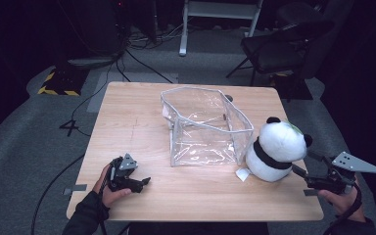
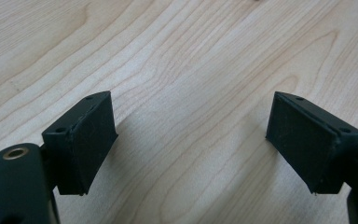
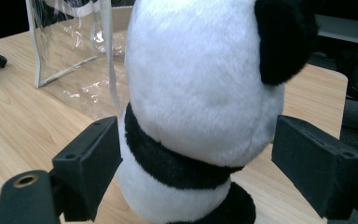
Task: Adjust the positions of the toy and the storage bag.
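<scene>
A black and white plush panda (image 1: 275,150) stands upright at the right of the wooden table (image 1: 127,117), next to a clear plastic bag (image 1: 205,128) with white edging that stands open at the middle. My right gripper (image 1: 303,165) is open just right of the panda. In the right gripper view its jaws flank the panda's body (image 3: 200,93) at the black band without clearly touching it. My left gripper (image 1: 146,181) rests open near the front left of the table, held by a hand. In the left gripper view the left gripper (image 2: 191,140) has only bare wood between its jaws.
A white tag (image 1: 243,174) lies on the table at the panda's base. Beyond the table stand a dark chair (image 1: 279,49) at the back right and a white frame (image 1: 220,14). Cables (image 1: 142,63) run over the grey floor at the back left.
</scene>
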A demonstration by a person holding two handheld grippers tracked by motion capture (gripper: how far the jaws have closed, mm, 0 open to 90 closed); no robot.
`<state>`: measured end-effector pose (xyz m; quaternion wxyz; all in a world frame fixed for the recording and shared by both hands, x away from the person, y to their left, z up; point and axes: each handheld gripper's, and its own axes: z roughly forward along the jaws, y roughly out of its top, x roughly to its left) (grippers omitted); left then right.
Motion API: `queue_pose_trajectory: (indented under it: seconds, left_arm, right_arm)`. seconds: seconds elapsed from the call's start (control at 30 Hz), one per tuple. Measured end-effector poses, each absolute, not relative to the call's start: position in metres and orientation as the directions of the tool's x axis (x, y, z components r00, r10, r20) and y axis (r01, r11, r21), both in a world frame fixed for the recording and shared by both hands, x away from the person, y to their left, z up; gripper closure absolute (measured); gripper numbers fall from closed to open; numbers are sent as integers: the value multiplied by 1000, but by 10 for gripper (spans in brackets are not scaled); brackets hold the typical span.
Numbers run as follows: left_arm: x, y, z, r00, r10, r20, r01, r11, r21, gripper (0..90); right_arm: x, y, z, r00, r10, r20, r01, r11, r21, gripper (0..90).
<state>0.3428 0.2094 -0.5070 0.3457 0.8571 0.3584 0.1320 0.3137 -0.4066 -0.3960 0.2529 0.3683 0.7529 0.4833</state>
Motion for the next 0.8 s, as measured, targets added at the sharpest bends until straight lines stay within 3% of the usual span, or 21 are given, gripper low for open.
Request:
queue_pose_trajectory:
  seconds: [0.3,0.8]
  left_arm:
    - [345,207,-507,695,719,-20,533,-496,685,149]
    - [346,206,-507,693,721,-15,532,-498,684,142]
  right_arm:
    - [329,-397,-387,-602,798,-29,318,273,908,149]
    - [356,-394,-393,-586,808,54,391,223,893,136]
